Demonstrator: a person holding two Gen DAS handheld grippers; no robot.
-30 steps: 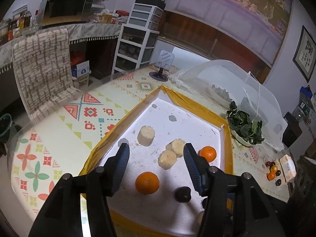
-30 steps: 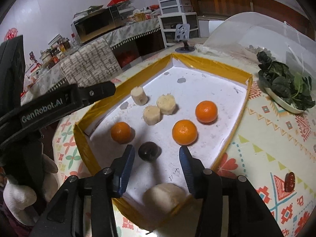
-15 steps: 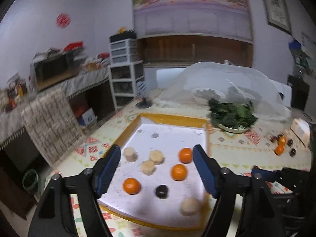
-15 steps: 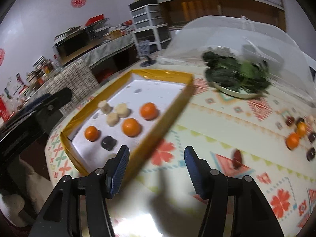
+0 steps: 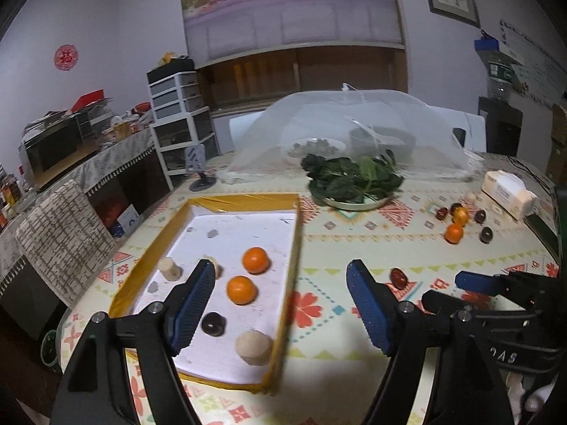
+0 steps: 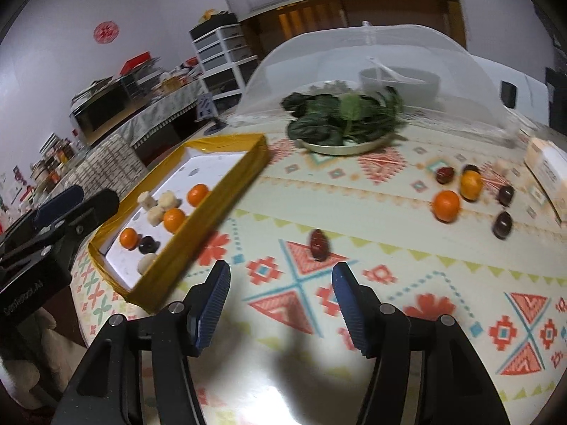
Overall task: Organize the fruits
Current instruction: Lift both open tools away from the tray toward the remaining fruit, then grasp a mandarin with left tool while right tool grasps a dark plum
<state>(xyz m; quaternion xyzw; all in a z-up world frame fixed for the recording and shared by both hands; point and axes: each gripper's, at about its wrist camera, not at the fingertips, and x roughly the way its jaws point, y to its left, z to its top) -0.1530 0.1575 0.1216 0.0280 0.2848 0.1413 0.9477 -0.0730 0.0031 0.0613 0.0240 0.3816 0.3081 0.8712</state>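
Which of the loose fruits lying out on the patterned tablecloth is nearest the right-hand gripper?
The dark red date, lying alone on a red triangle just ahead of the open right gripper. The oranges and dark fruits sit clustered farther away.

R gripper [image 6: 280, 304] empty, jaws just been opening, over the patterned tablecloth [image 6: 407, 283]. Red date [image 6: 319, 244] lies just ahead, betw. the tips. Yellow-rimmed tray [image 6: 216, 198] w/ fruit sits ahead-left; loose oranges [image 6: 445, 205] far ahead-right.

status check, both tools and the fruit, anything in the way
Both tools empty: left tool and right tool open, jaws just widened. Yellow-rimmed tray part filled. Red date loose ahead of right tool, more fruit beyond. Path clear.
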